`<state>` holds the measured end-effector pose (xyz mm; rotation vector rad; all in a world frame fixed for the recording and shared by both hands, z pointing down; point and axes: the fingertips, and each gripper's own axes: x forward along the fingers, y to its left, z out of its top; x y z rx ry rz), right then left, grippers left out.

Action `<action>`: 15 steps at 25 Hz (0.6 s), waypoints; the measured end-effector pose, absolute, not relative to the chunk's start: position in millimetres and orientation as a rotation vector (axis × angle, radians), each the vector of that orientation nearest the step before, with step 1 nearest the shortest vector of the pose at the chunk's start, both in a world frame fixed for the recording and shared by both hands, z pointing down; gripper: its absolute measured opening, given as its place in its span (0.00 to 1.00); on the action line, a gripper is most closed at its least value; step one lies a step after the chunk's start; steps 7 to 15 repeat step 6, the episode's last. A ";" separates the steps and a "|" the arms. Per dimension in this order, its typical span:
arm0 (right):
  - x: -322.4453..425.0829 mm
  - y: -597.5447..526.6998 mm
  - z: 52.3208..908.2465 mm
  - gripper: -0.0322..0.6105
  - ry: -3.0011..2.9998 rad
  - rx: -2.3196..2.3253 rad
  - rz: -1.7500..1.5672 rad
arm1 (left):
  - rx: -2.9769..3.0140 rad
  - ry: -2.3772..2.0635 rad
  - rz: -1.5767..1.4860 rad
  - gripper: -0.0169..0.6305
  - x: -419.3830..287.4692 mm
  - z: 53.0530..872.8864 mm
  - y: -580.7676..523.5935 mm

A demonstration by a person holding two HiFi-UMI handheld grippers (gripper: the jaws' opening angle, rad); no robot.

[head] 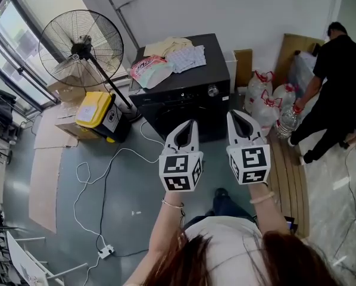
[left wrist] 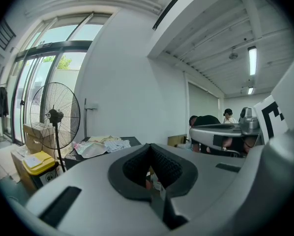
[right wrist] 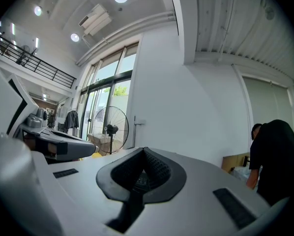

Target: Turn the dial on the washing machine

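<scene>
Black washing machine (head: 184, 100) stands apart; with left gripper (head: 191, 124) and right gripper (head: 235, 114) jaws together, either may just bump the dial (head: 212, 90).

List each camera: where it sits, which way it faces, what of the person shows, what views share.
Head view: on the person's head, steeply down at the washing machine; shows hair, forearms, left gripper, right gripper.
Left gripper view: on the left gripper, level along its shut jaws toward the fan.
Right gripper view: on the right gripper, level along shut jaws toward the wall.
Shared: the fan, in all three.
</scene>
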<state>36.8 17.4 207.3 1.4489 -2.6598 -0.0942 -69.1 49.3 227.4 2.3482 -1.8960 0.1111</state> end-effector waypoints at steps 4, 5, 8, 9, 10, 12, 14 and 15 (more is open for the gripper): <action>39.7 5.3 209.3 0.09 -2.659 1.442 -0.090 | 2.337 -1.896 0.119 0.05 -66.7 229.9 38.3; 40.5 1.9 209.9 0.09 -2.658 1.441 -0.088 | 2.335 -1.897 0.122 0.05 -66.3 230.5 35.3; 41.3 -1.4 210.7 0.09 -2.656 1.440 -0.085 | 2.332 -1.897 0.124 0.05 -65.8 231.1 32.4; 41.3 -1.4 210.7 0.09 -2.656 1.440 -0.085 | 2.332 -1.897 0.124 0.05 -65.8 231.1 32.4; 41.3 -1.4 210.7 0.09 -2.656 1.440 -0.085 | 2.332 -1.897 0.124 0.05 -65.8 231.1 32.4; 41.3 -1.4 210.7 0.09 -2.656 1.440 -0.085 | 2.332 -1.897 0.124 0.05 -65.8 231.1 32.4; 41.3 -1.4 210.7 0.09 -2.656 1.440 -0.085 | 2.332 -1.897 0.124 0.05 -65.8 231.1 32.4; 41.3 -1.4 210.7 0.09 -2.656 1.440 -0.085 | 2.332 -1.897 0.124 0.05 -65.8 231.1 32.4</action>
